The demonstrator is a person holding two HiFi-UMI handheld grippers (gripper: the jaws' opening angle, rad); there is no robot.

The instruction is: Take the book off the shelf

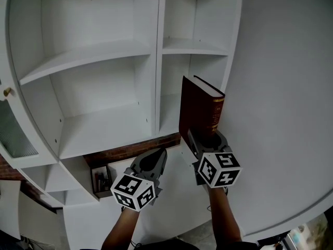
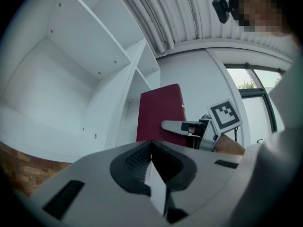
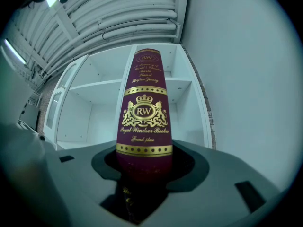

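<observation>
Before the right-hand column of the white shelf unit (image 1: 104,51), a maroon book (image 1: 200,113) with a gold crest and lettering on its spine stands upright, clear of the shelves. The right gripper (image 1: 205,139) has its fingers pinching the book at its lower end, spine toward the gripper. Beside it to the left, and apart from the book, the left gripper (image 1: 156,158) has its fingers pressed together with nothing between them.

Book (image 3: 144,122) — matt cover, shiny gilt lettering.
</observation>
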